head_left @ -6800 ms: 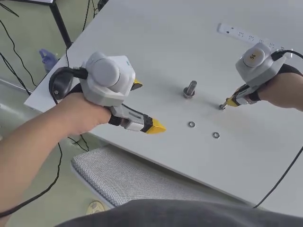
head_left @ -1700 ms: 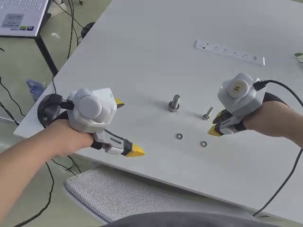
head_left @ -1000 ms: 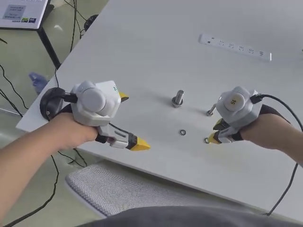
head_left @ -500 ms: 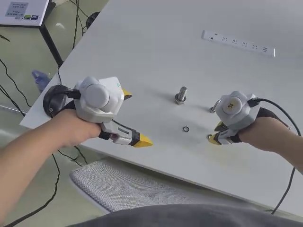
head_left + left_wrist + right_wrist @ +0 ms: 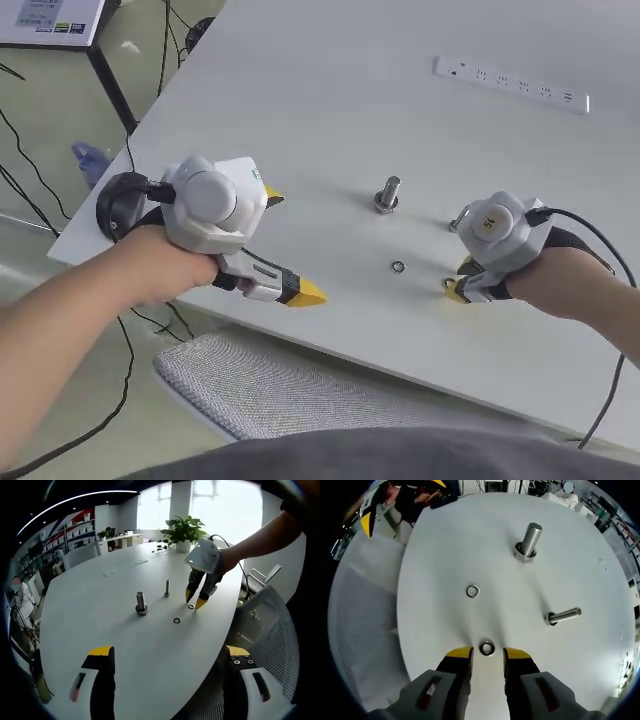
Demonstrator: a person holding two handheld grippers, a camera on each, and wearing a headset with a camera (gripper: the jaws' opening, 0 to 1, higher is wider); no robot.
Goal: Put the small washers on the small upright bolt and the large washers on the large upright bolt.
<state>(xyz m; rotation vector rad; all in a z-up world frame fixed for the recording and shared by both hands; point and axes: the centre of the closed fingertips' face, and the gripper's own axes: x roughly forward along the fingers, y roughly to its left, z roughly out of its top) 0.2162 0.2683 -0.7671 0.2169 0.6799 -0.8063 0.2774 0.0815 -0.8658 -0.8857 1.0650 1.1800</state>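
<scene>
My right tongs [image 5: 487, 656] have dropped, jaws parted, astride the small silver steel washer [image 5: 487, 647] at lower centre; my left tongs [image 5: 170, 652] gape wide.

A white bench [image 5: 330, 110] with a few small things on it.
The top is plain white with a rounded edge. A large bolt [image 5: 388, 194] stands upright near the middle, and a small bolt [image 5: 563, 615] stands upright near it. One washer [image 5: 398, 267] lies flat on the bare top, nearer the front edge than the large bolt. A second washer [image 5: 486, 648] lies apart from it, on the small bolt's side. A white power strip [image 5: 510, 84] lies well apart at the far side, and a potted plant [image 5: 184, 531] stands at the far end.
</scene>
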